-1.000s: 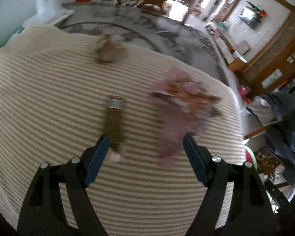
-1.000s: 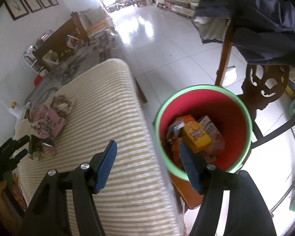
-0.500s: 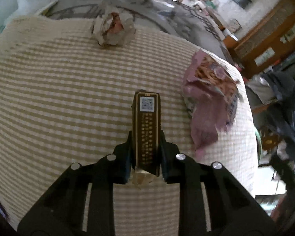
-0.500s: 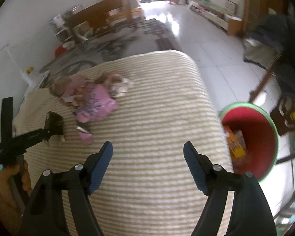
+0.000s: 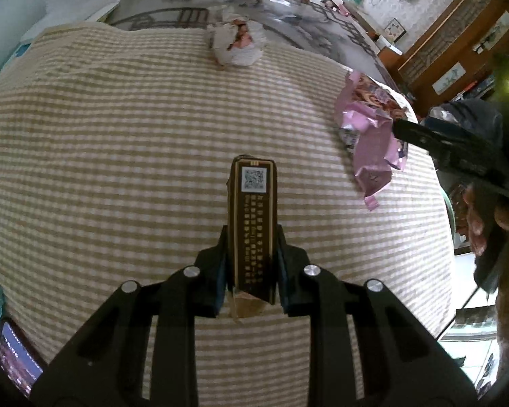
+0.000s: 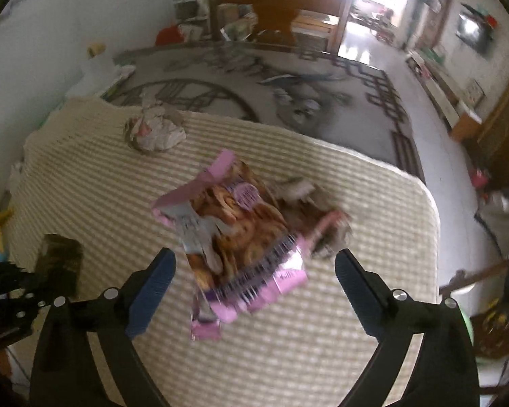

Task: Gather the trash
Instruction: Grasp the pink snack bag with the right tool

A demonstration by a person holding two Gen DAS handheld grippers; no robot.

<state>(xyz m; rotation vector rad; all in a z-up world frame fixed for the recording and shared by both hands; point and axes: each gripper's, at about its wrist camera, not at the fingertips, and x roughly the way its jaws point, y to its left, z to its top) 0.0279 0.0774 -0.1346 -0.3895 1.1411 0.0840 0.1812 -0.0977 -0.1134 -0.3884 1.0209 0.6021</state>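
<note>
My left gripper (image 5: 251,254) is shut on a slim brown box (image 5: 253,217) with a white QR label, held above the striped cloth (image 5: 118,169). The same box (image 6: 59,264) and left gripper show at the left edge of the right wrist view. My right gripper (image 6: 254,271) hangs over a torn pink snack wrapper (image 6: 241,237); its jaws are opening wide, astride the wrapper without touching it. That wrapper (image 5: 373,135) lies near the cloth's right edge. A crumpled white paper ball (image 5: 237,42) (image 6: 154,129) rests at the far edge of the cloth.
The striped cloth (image 6: 322,339) covers a table with rounded corners; patterned grey floor (image 6: 288,84) lies beyond. A green rim of a bin (image 6: 466,325) peeks at the lower right. A hand (image 5: 485,224) holds the right gripper at the right edge. A phone (image 5: 17,366) lies at lower left.
My left gripper shut on the brown box and lifted it. My right gripper swung left from the red bin to above the pink wrapper, its jaws spreading wider.
</note>
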